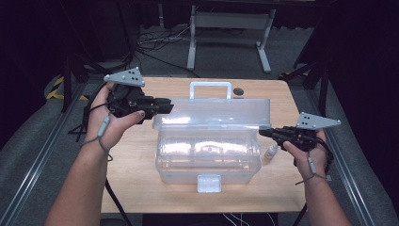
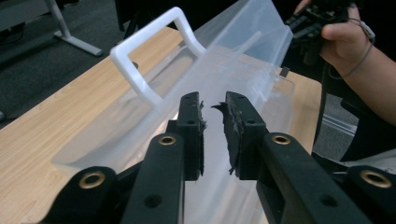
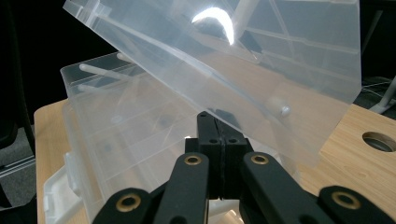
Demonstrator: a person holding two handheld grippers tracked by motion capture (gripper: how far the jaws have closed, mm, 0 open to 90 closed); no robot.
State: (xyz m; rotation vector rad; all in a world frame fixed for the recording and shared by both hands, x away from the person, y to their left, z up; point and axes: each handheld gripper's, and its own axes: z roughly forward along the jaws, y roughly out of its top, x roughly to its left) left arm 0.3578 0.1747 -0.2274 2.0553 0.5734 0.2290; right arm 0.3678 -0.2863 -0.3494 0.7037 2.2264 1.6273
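A clear plastic box [image 1: 207, 157] stands mid-table with its lid [image 1: 216, 113] raised and tilted back, the white handle [image 1: 210, 89] pointing up. My left gripper [image 1: 168, 106] hovers at the lid's upper left corner. In the left gripper view its jaws [image 2: 214, 105] stand a narrow gap apart with the lid [image 2: 243, 51] and handle [image 2: 140, 60] just beyond them. My right gripper [image 1: 261, 132] is shut at the lid's right lower edge. In the right gripper view its tips [image 3: 217, 122] sit together right under the tilted lid [image 3: 261, 60], above the box body [image 3: 116, 121].
A small white bottle [image 1: 271, 150] stands on the wooden table [image 1: 136, 155] right of the box, below my right gripper. The box's white latch [image 1: 209, 183] faces the front edge. A round hole [image 1: 238, 91] is in the tabletop behind the lid. Cables and a frame lie on the floor beyond.
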